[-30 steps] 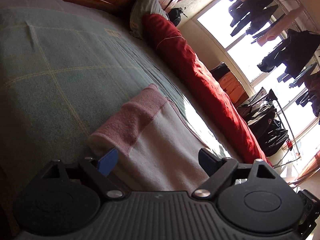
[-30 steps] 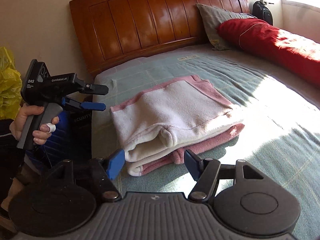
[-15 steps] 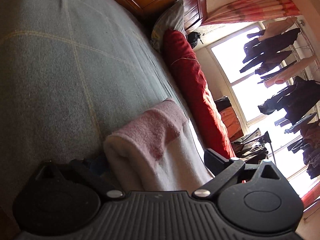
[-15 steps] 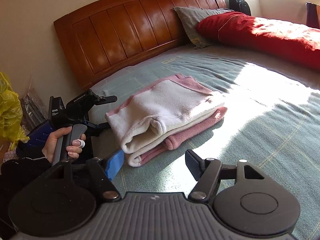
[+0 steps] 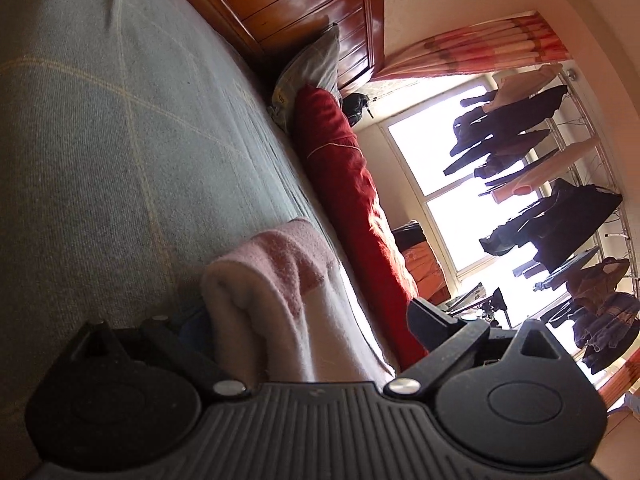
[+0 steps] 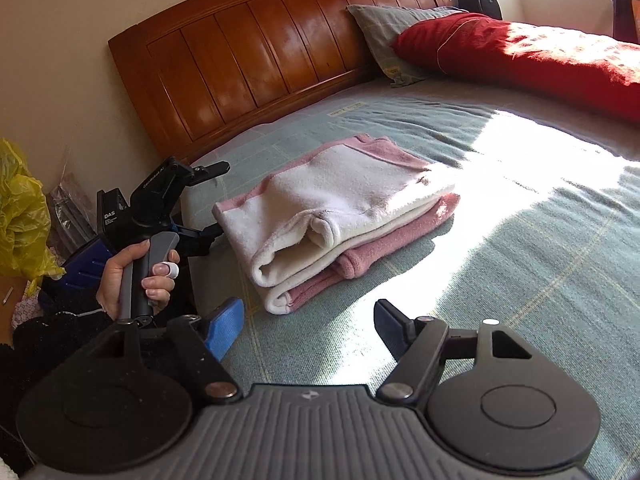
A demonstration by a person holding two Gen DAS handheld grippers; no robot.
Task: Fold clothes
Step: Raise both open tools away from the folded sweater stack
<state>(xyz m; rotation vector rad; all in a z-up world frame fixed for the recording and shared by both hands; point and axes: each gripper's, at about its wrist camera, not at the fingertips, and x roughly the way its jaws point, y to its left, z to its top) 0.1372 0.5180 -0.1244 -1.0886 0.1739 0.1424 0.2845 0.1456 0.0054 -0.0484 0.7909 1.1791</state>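
**Q:** Report the surface and the position of the work item.

**A:** The bed (image 6: 520, 216) carries a grey-green cover with a pale check pattern. A bright patch of sunlight crosses its middle. The folded garment (image 6: 340, 216), white fleece over pink, lies near the bed's left edge, toward the headboard (image 6: 280, 52) end. It is a flat stacked bundle with its rolled open end facing the right wrist camera.

**Q:** Report both tools.

**A:** The left gripper (image 6: 214, 202) is held in the person's left hand (image 6: 136, 276) at the bed's left edge. Its fingers are spread, one above and one below, at the garment's near-left corner. In the left wrist view the garment (image 5: 280, 304) sits between the fingers. The lower finger is down beside the fabric fold and mostly hidden. Contact cannot be confirmed. The right gripper (image 6: 310, 326) hovers over the cover just short of the garment, its fingers spread wide and empty.

**Q:** Report the room.

**A:** A grey pillow (image 6: 396, 28) leans on the wooden headboard. A long red quilt (image 6: 540, 56) runs along the bed's far edge. A yellow plastic bag (image 6: 20, 216) lies beside the bed on the left. In the left wrist view, dark clothes (image 5: 560, 208) hang on a rack before a bright window (image 5: 440, 184), with an orange-striped curtain (image 5: 476, 46) beside it.
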